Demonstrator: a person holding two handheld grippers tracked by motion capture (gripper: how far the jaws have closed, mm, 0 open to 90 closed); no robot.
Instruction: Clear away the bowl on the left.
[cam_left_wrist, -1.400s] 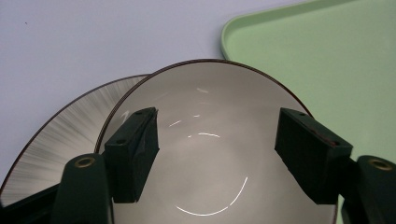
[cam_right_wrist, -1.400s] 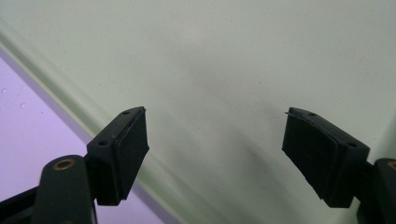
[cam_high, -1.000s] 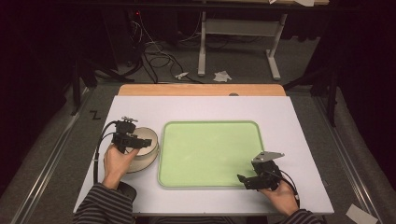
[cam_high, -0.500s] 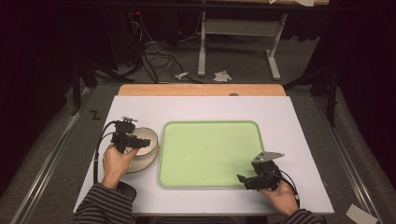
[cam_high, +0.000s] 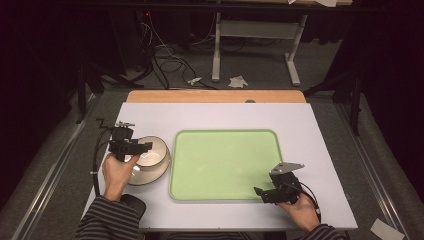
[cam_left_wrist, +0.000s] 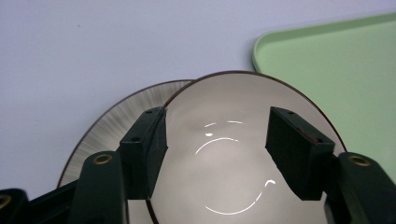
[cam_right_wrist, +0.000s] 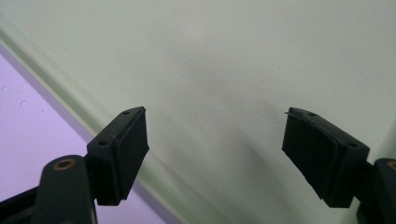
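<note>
1. Your left gripper (cam_left_wrist: 215, 149) hangs spread over the white bowl (cam_left_wrist: 243, 158), one jaw at its rim, one above the inside.
2. The bowl sits on a plate (cam_left_wrist: 112, 126) just beside the green tray (cam_high: 227, 162).
3. Your right gripper (cam_right_wrist: 215, 154) is spread, empty, over the tray's near corner on the tabletop (cam_high: 320, 130).

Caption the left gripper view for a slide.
Open left gripper poised over a glossy bowl on a plate, beside a green tray.
</note>
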